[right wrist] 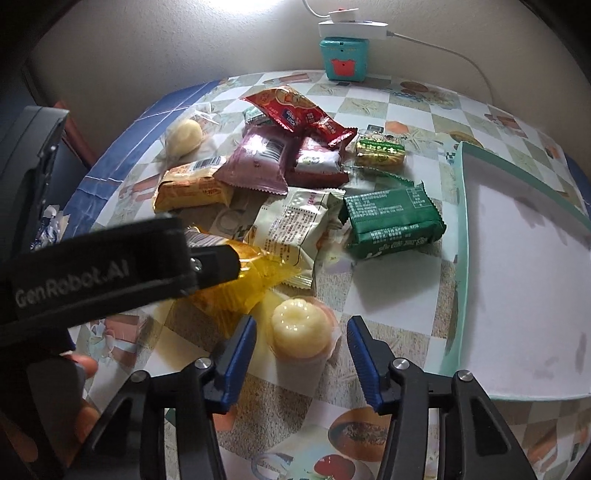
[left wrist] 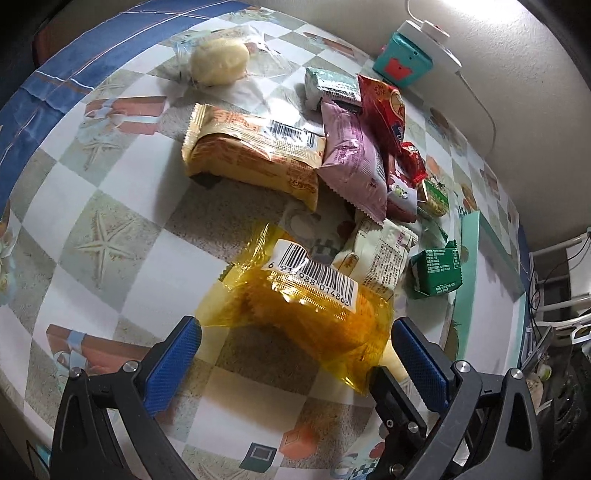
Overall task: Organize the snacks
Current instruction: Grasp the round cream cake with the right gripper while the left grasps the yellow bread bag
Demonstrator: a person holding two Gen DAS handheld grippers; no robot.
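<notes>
Several snack packets lie on a checkered tablecloth (left wrist: 110, 206). My left gripper (left wrist: 295, 336) is open, its blue pads on either side of a yellow transparent packet (left wrist: 306, 314) with a barcode label; the same packet shows in the right wrist view (right wrist: 236, 280) under the left gripper's black body (right wrist: 110, 266). My right gripper (right wrist: 301, 332) is open around a pale jelly cup (right wrist: 301, 332) standing on the table. A green packet (right wrist: 393, 221), a white packet (right wrist: 295, 225), an orange packet (left wrist: 255, 155), a pink packet (left wrist: 354, 162) and a red packet (right wrist: 295, 110) lie behind.
A shallow teal-rimmed white tray (right wrist: 461, 236) sits at the right. A teal box (right wrist: 343, 59) with a white power strip (right wrist: 351, 22) on top stands against the wall. A wrapped pale bun (left wrist: 219, 61) lies at the far left, near the table's blue edge.
</notes>
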